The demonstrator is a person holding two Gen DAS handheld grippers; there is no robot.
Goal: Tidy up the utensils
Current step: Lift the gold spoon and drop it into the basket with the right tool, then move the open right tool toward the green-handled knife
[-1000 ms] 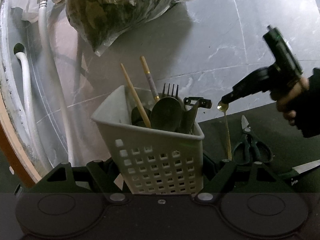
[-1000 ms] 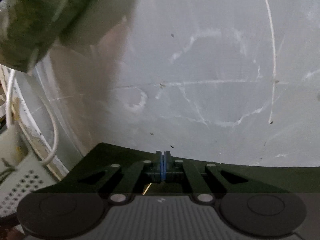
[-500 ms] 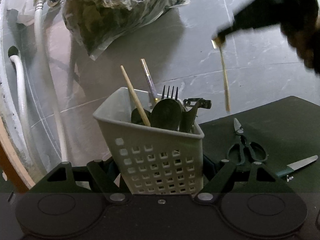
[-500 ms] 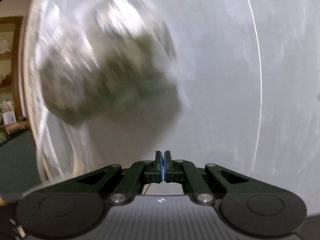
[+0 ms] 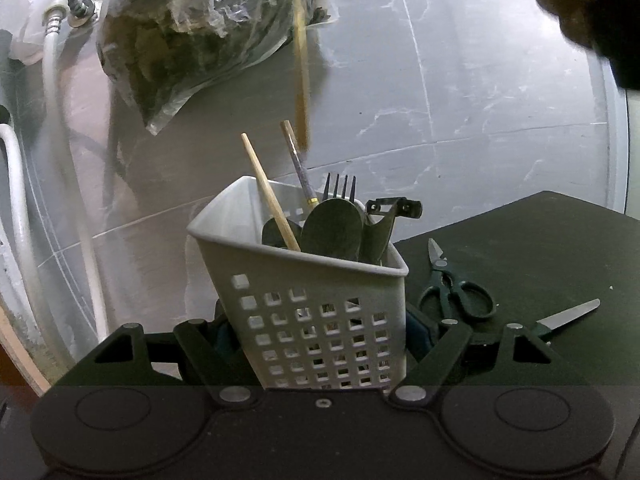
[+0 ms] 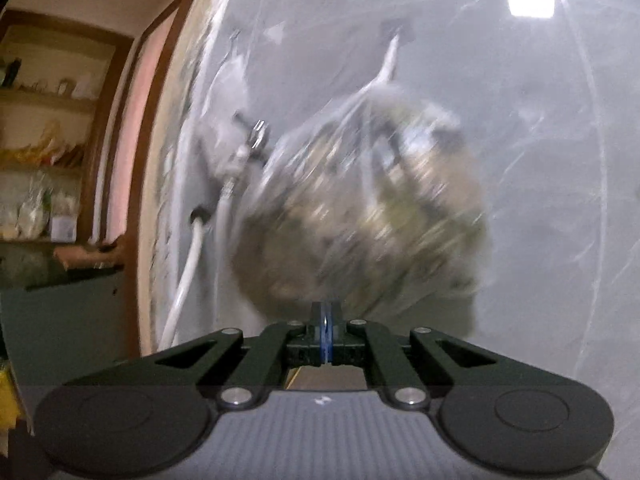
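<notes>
My left gripper [image 5: 320,328] is shut on a white perforated utensil basket [image 5: 304,320], one finger on each side wall. The basket holds a wooden chopstick [image 5: 268,196], a patterned chopstick [image 5: 298,164], a fork [image 5: 340,186], a dark spoon [image 5: 332,232] and a peeler [image 5: 388,216]. A thin gold utensil [image 5: 302,80] hangs blurred above the basket's back rim, gripped at its top end. My right gripper [image 6: 325,332] is shut on it, with only a gold sliver [image 6: 294,378] showing below the fingers. A person's hand [image 5: 580,8] is at the upper right.
Dark scissors [image 5: 452,292] and a knife [image 5: 568,314] lie on the dark mat [image 5: 540,248] right of the basket. A plastic bag of greens [image 5: 200,36] hangs on the grey tiled wall, beside white hoses [image 5: 68,160]. Shelves [image 6: 44,120] show far left.
The right gripper lifted the gold utensil off the mat beside the scissors and carried it up and left, over the basket. The left gripper kept its hold on the basket.
</notes>
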